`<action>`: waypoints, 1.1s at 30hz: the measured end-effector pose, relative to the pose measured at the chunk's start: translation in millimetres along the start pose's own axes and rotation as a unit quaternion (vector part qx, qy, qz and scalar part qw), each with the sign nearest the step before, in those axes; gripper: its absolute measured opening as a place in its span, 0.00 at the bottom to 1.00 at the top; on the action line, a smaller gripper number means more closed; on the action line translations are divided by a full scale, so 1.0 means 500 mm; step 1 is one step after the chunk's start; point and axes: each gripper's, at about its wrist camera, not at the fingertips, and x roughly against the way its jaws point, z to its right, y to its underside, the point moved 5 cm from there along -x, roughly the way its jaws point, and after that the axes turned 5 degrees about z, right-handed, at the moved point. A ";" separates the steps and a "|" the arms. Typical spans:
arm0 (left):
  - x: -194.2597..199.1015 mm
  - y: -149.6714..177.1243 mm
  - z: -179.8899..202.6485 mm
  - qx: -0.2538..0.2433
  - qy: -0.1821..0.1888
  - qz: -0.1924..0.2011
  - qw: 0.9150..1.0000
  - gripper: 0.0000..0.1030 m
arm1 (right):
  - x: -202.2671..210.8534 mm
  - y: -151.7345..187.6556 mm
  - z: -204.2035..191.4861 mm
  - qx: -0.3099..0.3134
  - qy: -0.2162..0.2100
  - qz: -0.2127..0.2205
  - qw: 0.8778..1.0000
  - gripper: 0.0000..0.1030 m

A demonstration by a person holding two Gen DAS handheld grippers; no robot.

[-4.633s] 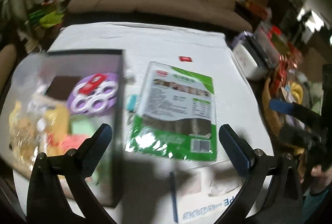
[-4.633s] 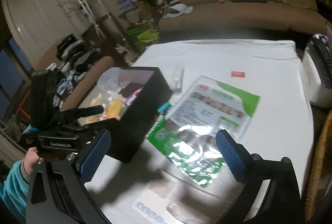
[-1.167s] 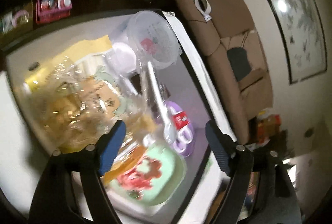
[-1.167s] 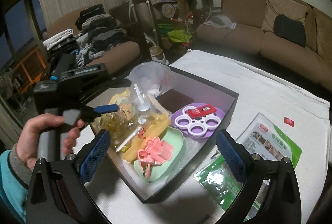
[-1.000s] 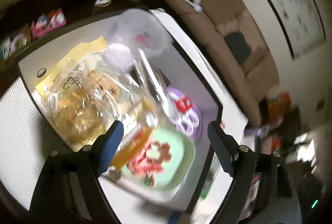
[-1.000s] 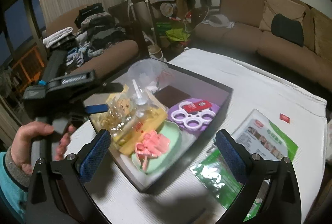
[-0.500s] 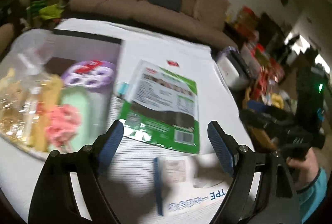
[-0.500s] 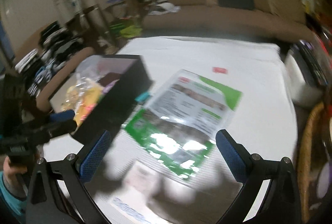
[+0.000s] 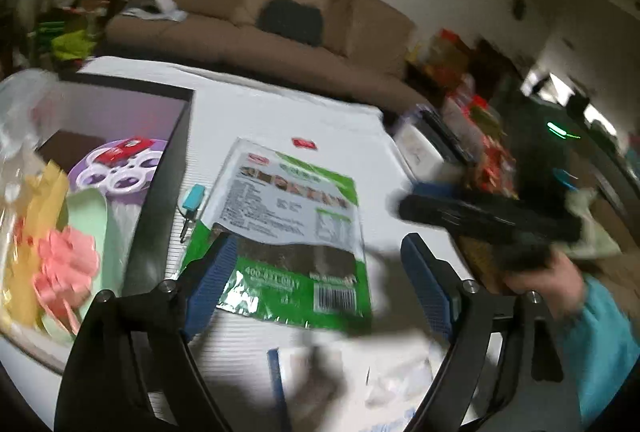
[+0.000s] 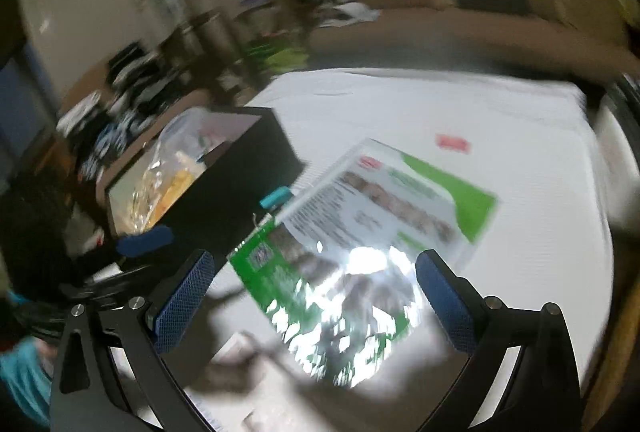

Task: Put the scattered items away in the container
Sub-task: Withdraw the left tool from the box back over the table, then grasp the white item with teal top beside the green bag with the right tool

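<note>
jaws spread, empty — white table (image 9: 352,119) — brown sofa (image 9: 280,31) behind

We can make out little: the green food packet (image 9: 288,228), mid-frame in the left wrist view, carries blurred print, a barcode and digits starting "400"; nothing else reads clearly.

The left gripper (image 9: 316,278) stood wide open above a flat green and white snack packet (image 9: 288,228) on the white table (image 9: 280,111). Left of the packet was a black box (image 9: 160,199), holding a purple ring tray (image 9: 120,167) and a pink flower-shaped piece (image 9: 66,268).
</note>
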 end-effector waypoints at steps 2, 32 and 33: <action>0.016 -0.012 -0.023 -0.003 -0.014 0.005 1.000 0.80 | -0.053 -0.023 -0.013 0.038 -0.010 -0.013 0.999 1.00; 0.072 -0.022 -0.226 0.194 0.044 0.019 0.980 0.81 | -0.415 -0.001 -0.089 0.237 -0.106 -0.122 0.958 0.43; 0.071 -0.023 -0.226 0.193 0.044 0.018 0.980 0.81 | -0.412 -0.004 -0.086 0.231 -0.105 -0.123 0.959 0.43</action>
